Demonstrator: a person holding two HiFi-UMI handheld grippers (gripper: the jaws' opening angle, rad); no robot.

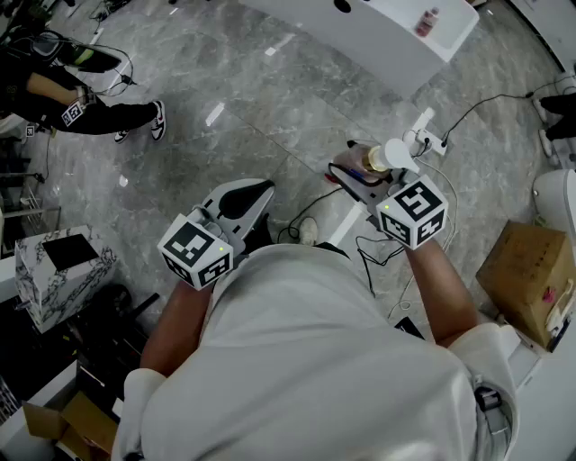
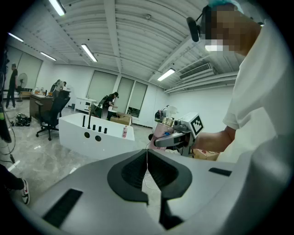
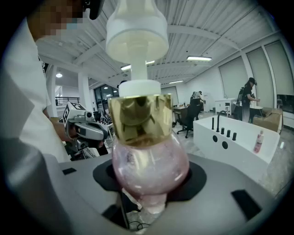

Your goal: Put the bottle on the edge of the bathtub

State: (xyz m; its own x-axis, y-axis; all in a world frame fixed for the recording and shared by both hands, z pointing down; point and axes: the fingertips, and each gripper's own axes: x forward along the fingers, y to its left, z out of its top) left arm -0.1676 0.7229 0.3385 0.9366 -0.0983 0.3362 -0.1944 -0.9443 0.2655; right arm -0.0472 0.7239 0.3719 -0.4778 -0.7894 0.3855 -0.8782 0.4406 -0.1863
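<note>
Your right gripper (image 1: 364, 183) pinches the bottle (image 3: 148, 158) low on its round pink body, a jaw pressed against each side. In the right gripper view the bottle fills the middle of the frame: its long axis runs straight up, gold collar above the pink body and white pump head at the top edge. The left gripper view shows it right of centre, about upright, pump head up.

In the head view the bottle sits right of centre, held up over the grey floor (image 1: 225, 99) just above a power strip (image 1: 430, 140) and its cables. It is well apart from the tub (image 1: 378, 40), which lies along the top of that frame. A small pink bottle (image 1: 427, 22) stands on the tub's rim at the upper right.

Your left gripper (image 2: 147, 170) holds nothing; its jaws are pressed together with only a thin seam between them. In the head view it is left of centre, near your chest. A cardboard box (image 1: 526, 279) sits at the right edge.
</note>
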